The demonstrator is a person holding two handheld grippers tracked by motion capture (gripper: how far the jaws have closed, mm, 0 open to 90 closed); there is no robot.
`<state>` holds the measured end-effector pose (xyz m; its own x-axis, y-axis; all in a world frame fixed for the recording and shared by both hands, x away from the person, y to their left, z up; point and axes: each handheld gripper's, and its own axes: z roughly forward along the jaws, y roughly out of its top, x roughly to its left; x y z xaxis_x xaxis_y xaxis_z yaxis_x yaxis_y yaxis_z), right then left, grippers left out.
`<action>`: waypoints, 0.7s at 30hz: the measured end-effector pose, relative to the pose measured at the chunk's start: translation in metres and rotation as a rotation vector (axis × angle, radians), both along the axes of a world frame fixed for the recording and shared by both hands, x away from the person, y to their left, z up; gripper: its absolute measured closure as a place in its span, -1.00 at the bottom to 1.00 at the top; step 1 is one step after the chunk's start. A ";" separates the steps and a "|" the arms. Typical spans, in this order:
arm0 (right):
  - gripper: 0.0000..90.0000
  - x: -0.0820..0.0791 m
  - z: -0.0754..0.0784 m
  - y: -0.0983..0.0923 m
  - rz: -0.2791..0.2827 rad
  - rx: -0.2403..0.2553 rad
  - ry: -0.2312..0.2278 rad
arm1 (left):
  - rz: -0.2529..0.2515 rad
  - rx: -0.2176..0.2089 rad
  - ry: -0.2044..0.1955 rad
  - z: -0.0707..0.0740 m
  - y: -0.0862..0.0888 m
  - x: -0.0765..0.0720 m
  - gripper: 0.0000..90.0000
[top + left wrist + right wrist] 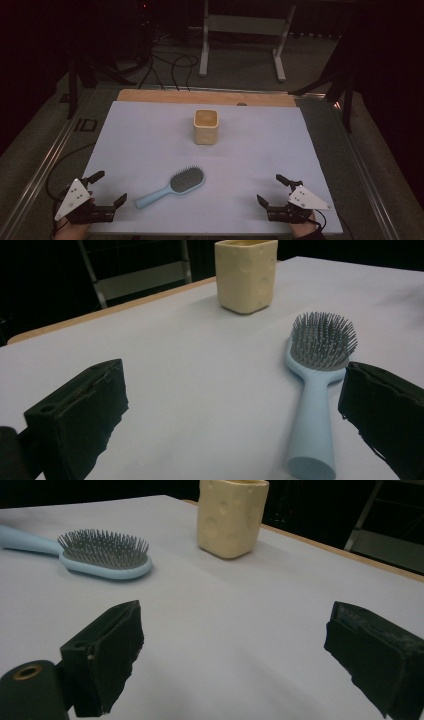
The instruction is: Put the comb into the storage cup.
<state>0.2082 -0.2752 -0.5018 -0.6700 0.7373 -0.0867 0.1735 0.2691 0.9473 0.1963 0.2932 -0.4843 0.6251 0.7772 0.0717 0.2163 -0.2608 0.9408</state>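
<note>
I'm looking down at the white table sheet [150,135] and both grippers are sitting near my edge with jaws spread wide, holding nothing. Left gripper [108,188] is hanging out at about 7 o'clock, right gripper [274,190] at about 5. A light blue hairbrush [172,186] is lying bristles-up between them, handle pointing toward 8 o'clock. The cream square cup [206,126] is standing upright at 12, well apart from the brush.
</note>
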 end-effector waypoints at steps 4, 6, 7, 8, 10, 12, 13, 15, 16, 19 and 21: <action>-0.81 0.000 0.000 0.000 -0.001 0.001 -0.001 | -0.017 0.010 0.007 0.007 -0.002 0.000 -1.00; -0.81 0.000 0.001 0.000 -0.002 0.004 -0.001 | -0.024 0.017 0.011 0.011 -0.003 0.000 -1.00; -0.81 0.000 0.001 0.000 -0.001 0.005 -0.002 | -0.027 0.021 0.013 0.013 -0.003 0.000 -1.00; -0.81 0.000 0.001 0.001 0.000 0.005 0.000 | -0.031 0.021 0.012 0.015 -0.003 0.001 -1.00; -0.81 -0.001 0.001 0.001 0.004 0.004 0.000 | -0.033 0.024 0.018 0.017 -0.003 0.002 -1.00; -0.81 -0.001 0.001 0.001 0.007 0.006 0.003 | -0.032 0.028 0.025 0.019 -0.002 0.003 -1.00; -0.81 -0.001 0.002 0.002 0.008 0.007 0.002 | -0.034 0.032 0.029 0.020 -0.002 0.003 -1.00; -0.81 -0.002 0.002 0.002 0.008 0.009 0.002 | -0.041 0.042 0.034 0.022 -0.003 0.004 -1.00; -0.81 -0.002 0.002 0.002 0.007 0.011 0.003 | -0.043 0.044 0.033 0.023 -0.003 0.004 -1.00; -0.81 -0.002 0.002 0.002 0.009 0.015 0.004 | -0.048 0.060 0.043 0.028 -0.005 0.004 -1.00; -0.81 -0.002 0.002 0.003 0.013 0.013 0.001 | -0.059 0.078 0.046 0.031 -0.006 0.004 -1.00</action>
